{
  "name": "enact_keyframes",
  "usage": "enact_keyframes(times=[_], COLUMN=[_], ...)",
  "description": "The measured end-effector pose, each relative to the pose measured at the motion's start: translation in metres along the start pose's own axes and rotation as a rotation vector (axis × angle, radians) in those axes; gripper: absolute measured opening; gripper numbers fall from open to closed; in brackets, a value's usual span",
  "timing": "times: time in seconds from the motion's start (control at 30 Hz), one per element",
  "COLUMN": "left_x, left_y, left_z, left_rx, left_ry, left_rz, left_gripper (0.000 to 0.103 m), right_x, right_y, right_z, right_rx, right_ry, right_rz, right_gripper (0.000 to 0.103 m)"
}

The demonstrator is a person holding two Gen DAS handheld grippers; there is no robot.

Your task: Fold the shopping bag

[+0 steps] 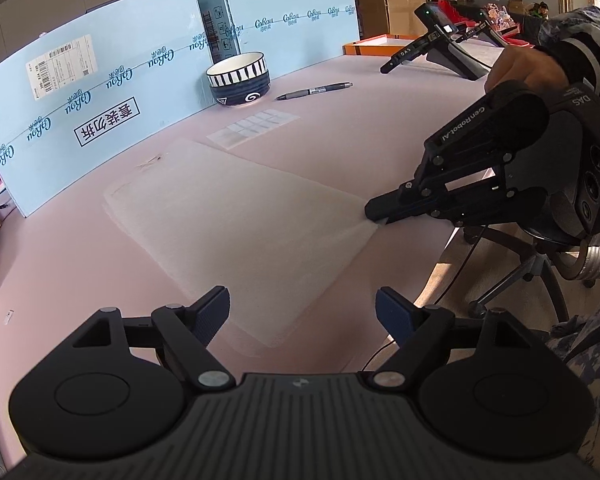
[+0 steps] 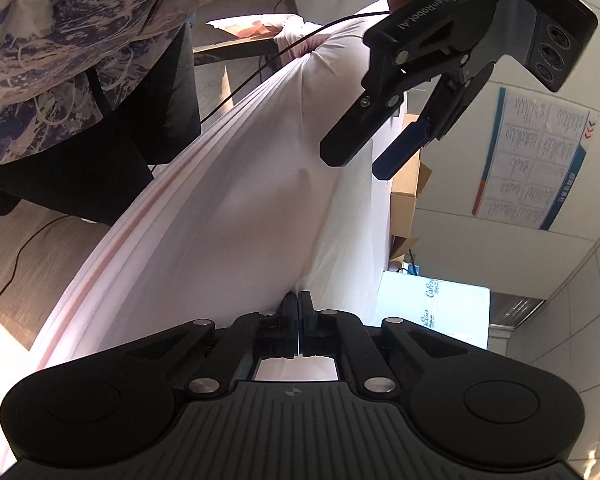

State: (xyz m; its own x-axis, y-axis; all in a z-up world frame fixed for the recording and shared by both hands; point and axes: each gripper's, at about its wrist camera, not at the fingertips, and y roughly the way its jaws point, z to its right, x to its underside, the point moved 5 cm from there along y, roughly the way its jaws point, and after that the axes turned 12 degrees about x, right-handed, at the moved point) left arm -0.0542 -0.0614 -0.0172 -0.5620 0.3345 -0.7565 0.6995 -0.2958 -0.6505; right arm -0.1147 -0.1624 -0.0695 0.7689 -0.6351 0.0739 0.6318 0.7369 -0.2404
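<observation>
Shopping bag (image 1: pixel 236 216) lies flat on the pink table (image 1: pixel 80 280), a pale, thin, translucent rectangle with rounded corners, matte and slightly grainy. Right gripper (image 1: pixel 374 214) is pinched closed on the bag's right edge; in its own view the film tents up into soft ridges toward the tips. Left gripper (image 1: pixel 302 312) hovers over the near corner, fingers wide apart, holding nothing.

Judgement: the fold wants two anchor points. Left should clamp the near corner before any lift, then both carry the edge across together, low and level, so the limp film lands square without trapping air.

Beyond: striped ceramic bowl (image 1: pixel 239 79), glossy; a pen (image 1: pixel 314 91); light blue cartons (image 1: pixel 100 92).
</observation>
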Motion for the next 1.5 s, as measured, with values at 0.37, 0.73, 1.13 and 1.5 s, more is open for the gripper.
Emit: enact_keyframes(times=[0.37, 0.73, 1.13, 1.5], left_x=[0.003, -0.008, -0.004, -0.030], left_y=[-0.005, 0.013, 0.019, 0.010], left_z=[0.013, 0.027, -0.001, -0.029], left_rx=[-0.141, -0.172, -0.184, -0.033], left_ry=[0.195, 0.344, 0.266, 0.239], left_rz=[0.030, 0.060, -0.044, -0.138], left_gripper=[0.079, 0.079, 0.001, 0.001], right_x=[-0.006, 0.013, 0.024, 0.012], right_y=[0.009, 0.018, 0.025, 0.014], right_z=[0.065, 0.086, 0.085, 0.072], right_rx=[-0.007, 0.077, 0.092, 0.065], right_ry=[0.370, 0.529, 0.553, 0.534], right_rz=[-0.059, -0.103, -0.116, -0.073], right_gripper=[0.003, 0.003, 0.004, 0.057])
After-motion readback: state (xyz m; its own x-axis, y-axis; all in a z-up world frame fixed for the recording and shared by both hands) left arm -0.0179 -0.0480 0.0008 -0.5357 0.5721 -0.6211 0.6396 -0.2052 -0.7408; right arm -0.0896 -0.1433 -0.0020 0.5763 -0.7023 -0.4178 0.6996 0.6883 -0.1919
